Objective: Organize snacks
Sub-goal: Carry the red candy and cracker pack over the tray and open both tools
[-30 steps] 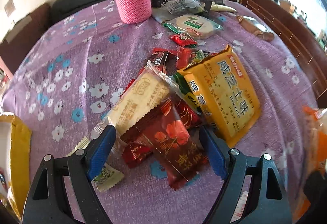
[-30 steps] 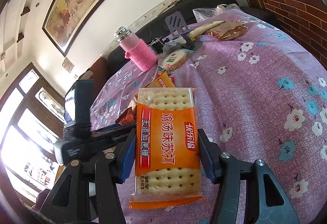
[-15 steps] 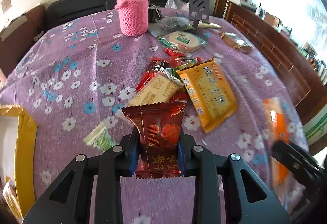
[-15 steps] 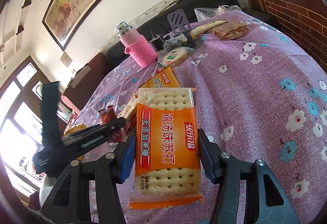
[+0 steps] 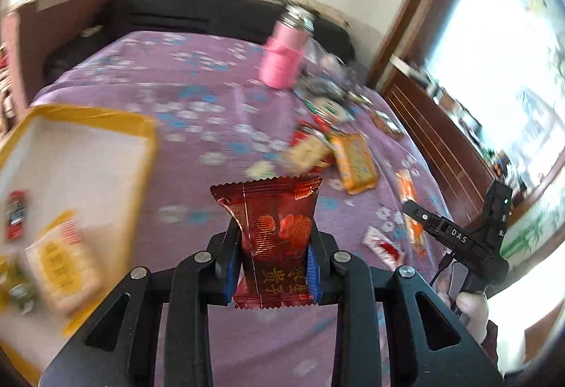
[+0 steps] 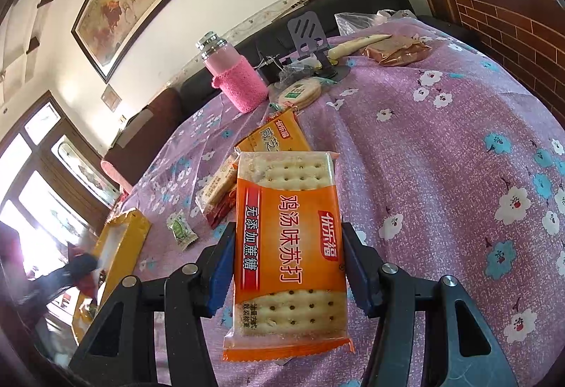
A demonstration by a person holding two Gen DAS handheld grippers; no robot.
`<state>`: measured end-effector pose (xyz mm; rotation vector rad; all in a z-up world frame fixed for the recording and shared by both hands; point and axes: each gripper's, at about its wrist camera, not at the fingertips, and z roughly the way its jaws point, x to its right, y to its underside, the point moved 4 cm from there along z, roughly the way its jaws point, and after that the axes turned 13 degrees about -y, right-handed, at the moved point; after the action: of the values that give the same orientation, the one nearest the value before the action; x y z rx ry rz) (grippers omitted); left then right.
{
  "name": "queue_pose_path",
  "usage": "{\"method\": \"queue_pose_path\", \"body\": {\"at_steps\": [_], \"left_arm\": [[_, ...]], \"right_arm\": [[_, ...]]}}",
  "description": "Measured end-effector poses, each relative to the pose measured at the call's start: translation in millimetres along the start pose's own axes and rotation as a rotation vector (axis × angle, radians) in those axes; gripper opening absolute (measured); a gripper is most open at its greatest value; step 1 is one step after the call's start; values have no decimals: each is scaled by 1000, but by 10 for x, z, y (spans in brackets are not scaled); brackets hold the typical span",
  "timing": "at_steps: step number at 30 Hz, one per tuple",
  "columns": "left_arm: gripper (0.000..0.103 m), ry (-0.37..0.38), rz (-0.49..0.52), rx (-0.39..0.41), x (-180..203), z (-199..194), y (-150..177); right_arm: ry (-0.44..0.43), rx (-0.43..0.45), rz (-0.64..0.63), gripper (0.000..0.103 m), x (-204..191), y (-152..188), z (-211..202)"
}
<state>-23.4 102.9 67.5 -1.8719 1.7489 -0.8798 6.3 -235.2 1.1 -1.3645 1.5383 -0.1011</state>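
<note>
My left gripper (image 5: pixel 273 265) is shut on a dark red snack packet (image 5: pixel 273 231) and holds it in the air above the purple tablecloth. A yellow-rimmed box (image 5: pixel 88 146) with several snacks inside lies to its left. My right gripper (image 6: pixel 287 267) is shut on an orange soda-cracker pack (image 6: pixel 287 245), held above the table; the gripper also shows at the right of the left wrist view (image 5: pixel 462 242). The remaining pile with a yellow cracker pack (image 6: pixel 279 136) and a pale biscuit pack (image 6: pixel 217 185) lies mid-table.
A pink knit-sleeved bottle (image 6: pixel 236 76), a round biscuit pack (image 6: pixel 300 92), a phone stand (image 6: pixel 307 30) and a brown bag (image 6: pixel 399 49) stand at the far side. A small green packet (image 6: pixel 182 228) lies near the box (image 6: pixel 120 245). Wooden panelling borders the right.
My left gripper closed on the red packet, lifted it off the pile and swung left toward the yellow box. My right gripper stayed nearly still with the cracker pack.
</note>
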Motion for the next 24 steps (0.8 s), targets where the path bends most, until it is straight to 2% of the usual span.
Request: {"method": "queue_pose_path", "body": {"at_steps": [6, 9, 15, 21, 24], "left_arm": [[28, -81, -116, 38, -906, -382, 19], [28, -118, -147, 34, -1285, -455, -40], [28, -200, -127, 24, -1783, -416, -234], [28, -212, -150, -57, -2122, -97, -382], [28, -218, -171, -98, -2242, 87, -410]], "right_arm": [[57, -12, -80, 57, -217, 55, 40], [13, -34, -61, 57, -494, 88, 34], [-129, -124, -179, 57, -1558, 105, 278], [-253, -280, -289, 57, -2650, 383, 919], [-270, -355, -329, 56, -3000, 591, 1281]]}}
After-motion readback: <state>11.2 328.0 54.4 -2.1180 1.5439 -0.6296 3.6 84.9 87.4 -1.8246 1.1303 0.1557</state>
